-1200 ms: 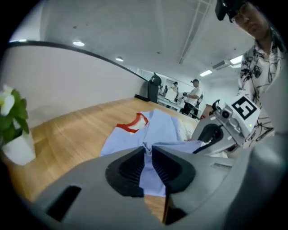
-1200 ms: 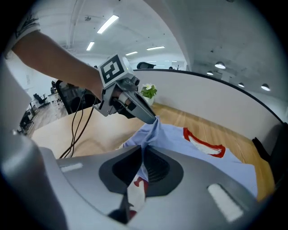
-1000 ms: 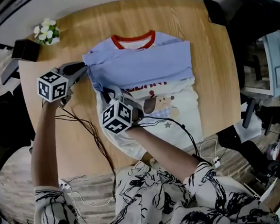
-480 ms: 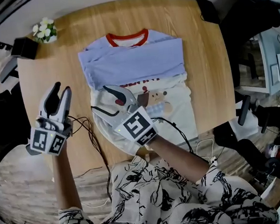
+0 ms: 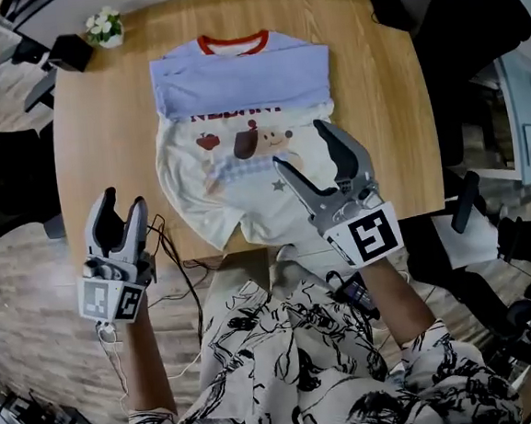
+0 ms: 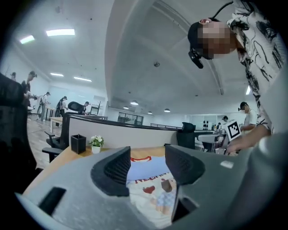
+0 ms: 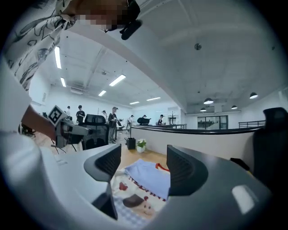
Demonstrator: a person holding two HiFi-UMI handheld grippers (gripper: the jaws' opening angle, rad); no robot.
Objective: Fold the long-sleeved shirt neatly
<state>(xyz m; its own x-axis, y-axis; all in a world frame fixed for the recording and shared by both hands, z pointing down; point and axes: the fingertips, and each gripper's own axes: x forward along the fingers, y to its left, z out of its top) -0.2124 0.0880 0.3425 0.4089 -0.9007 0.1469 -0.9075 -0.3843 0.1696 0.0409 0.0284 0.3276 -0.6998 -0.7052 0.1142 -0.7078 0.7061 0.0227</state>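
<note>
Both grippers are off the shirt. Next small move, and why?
Probably bring the left gripper and right gripper, jaws just opened and empty, down to the hem of the shirt: the blue sleeves already lie across the chest, and the lower half is unfolded.

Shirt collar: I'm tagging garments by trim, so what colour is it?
The shirt collar is red, clearest in the head view.

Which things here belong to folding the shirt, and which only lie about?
For the job: shirt; table; left gripper and right gripper, whose jaws have just been opening, with nothing between them.
Only lying about: flower pot; black box; dark object at the far right corner.
</note>
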